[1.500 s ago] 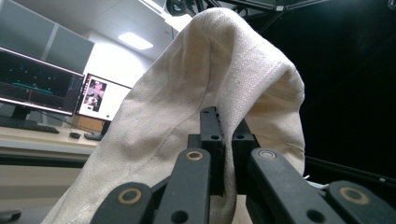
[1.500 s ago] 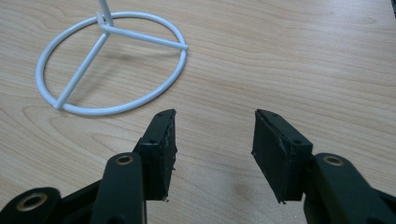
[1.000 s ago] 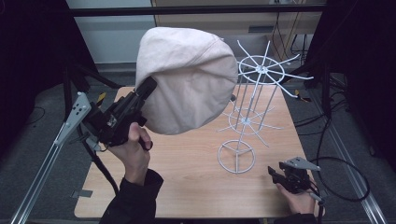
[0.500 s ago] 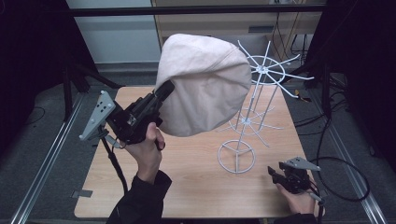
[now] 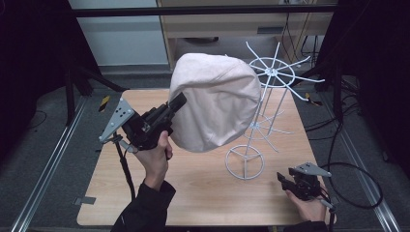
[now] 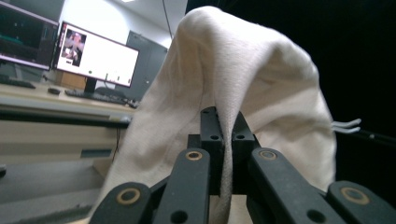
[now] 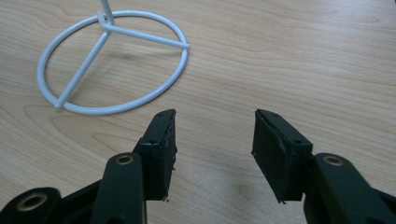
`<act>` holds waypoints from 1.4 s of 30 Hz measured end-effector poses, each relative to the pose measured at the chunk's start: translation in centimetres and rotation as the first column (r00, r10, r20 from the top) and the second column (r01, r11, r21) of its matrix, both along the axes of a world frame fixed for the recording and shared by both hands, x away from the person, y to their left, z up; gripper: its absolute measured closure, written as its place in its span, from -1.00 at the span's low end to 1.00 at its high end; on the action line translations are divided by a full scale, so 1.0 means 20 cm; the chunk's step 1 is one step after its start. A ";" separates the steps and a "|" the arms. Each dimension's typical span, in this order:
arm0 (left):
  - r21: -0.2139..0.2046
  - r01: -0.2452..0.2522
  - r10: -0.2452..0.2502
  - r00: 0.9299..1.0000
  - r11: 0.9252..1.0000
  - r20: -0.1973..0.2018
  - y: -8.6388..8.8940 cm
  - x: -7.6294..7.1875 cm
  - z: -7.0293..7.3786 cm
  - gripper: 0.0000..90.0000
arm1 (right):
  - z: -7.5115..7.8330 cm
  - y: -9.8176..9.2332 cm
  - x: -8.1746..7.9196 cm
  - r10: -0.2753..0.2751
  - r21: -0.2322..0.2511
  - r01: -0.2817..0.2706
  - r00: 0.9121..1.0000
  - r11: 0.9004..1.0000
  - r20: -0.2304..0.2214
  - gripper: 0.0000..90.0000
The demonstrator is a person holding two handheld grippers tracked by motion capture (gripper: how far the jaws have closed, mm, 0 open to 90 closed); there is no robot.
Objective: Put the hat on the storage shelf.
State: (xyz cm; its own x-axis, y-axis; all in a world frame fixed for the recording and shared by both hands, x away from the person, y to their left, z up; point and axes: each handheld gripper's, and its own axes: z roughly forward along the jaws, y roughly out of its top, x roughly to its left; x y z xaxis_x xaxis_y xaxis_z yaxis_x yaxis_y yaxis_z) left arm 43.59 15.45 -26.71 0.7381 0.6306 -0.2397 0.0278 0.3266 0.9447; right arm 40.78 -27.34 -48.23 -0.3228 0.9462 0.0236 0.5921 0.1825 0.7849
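Cloth: a beige woven cloth [image 5: 215, 104], billowed into a soft dome, is held up over the table beside the rack.
Left gripper [image 5: 176, 104]: clamped tight on a fold of the cloth.
Right gripper [image 7: 215, 140]: jaws parted, nothing between them — rested low by the rack's ring base.
Rack: a white wire rack [image 5: 263, 121] — thin spokes, round foot.
Table: pale wood-grain table [image 5: 203, 193].

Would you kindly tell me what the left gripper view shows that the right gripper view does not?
The left gripper view alone shows the left tool shut on the beige cloth, with a lit monitor on a desk behind it. The right gripper view alone shows the right tool standing open with nothing between its jaws, over the wooden table, near the white wire rack's ring base. Both look along a pair of black jaws.
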 end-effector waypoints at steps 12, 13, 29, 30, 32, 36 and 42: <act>0.076 0.006 -0.002 0.999 0.997 -0.055 -0.01 0.03 -0.14 0.95 | 0.00 0.00 0.00 0.002 -0.010 -0.002 1.000 1.000 0.003 0.10; 0.084 0.009 -0.004 0.998 0.996 -0.057 -0.01 0.04 -0.15 0.95 | 0.00 0.00 0.00 0.000 -0.010 0.000 1.000 1.000 0.001 0.10; 0.197 0.039 -0.020 0.995 0.980 -0.097 -0.10 0.06 -0.25 0.92 | -0.01 0.00 0.00 0.004 -0.009 -0.004 1.000 1.000 -0.003 0.09; 0.204 0.041 -0.021 0.995 0.978 -0.100 -0.11 0.06 -0.25 0.92 | -0.01 0.00 0.00 0.003 -0.010 -0.003 1.000 1.000 -0.003 0.09; 0.214 0.044 -0.021 0.994 0.976 -0.105 -0.12 0.07 -0.26 0.92 | -0.01 0.00 0.00 0.003 -0.009 -0.004 1.000 1.000 -0.003 0.08; 0.230 0.050 -0.025 0.993 0.972 -0.113 -0.15 0.07 -0.27 0.91 | -0.01 0.00 0.00 0.004 -0.009 -0.004 1.000 1.000 -0.003 0.08; 0.266 0.058 -0.026 0.992 0.962 -0.123 -0.17 0.08 -0.29 0.84 | -0.01 0.00 0.00 0.008 -0.008 -0.008 1.000 1.000 -0.001 0.07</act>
